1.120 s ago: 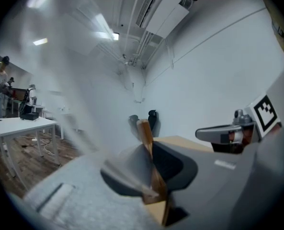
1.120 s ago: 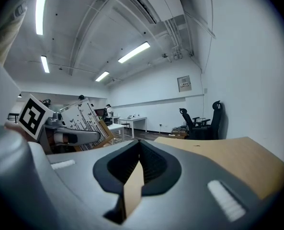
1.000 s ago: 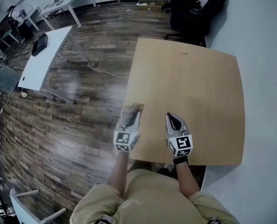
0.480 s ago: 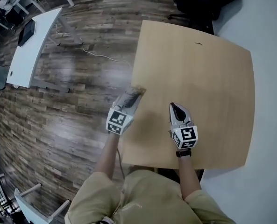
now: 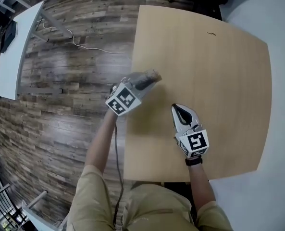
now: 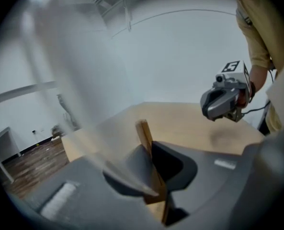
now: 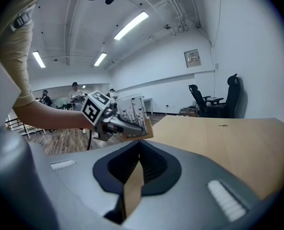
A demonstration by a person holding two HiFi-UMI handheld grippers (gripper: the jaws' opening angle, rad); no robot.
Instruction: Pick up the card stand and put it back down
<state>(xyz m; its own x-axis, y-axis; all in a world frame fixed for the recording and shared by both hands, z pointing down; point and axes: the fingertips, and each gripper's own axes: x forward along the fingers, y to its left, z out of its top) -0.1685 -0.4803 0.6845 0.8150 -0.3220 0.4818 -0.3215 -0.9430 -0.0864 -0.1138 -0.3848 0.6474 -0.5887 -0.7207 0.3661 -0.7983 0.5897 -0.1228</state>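
The card stand point(image 5: 152, 75) is a small wooden base with a printed clear card upright in it. My left gripper point(image 5: 144, 81) is shut on it and holds it in the air over the left part of the light wooden table point(image 5: 219, 81). In the left gripper view the wooden base point(image 6: 144, 133) is pinched between the jaws, and the card is a blur at upper left. The right gripper view shows the stand point(image 7: 130, 111) lifted beside the table's edge. My right gripper point(image 5: 179, 110) hovers shut and empty over the table, nearer to me.
A white desk point(image 5: 12, 47) stands on the dark wooden floor to the left, with a cable point(image 5: 84, 44) lying near it. Black office chairs point(image 7: 201, 97) stand beyond the table's far edge. A person point(image 7: 74, 92) stands far back in the room.
My left gripper has moved forward and to the right with the card stand, from the table's left edge to over the tabletop. The right gripper has barely moved.
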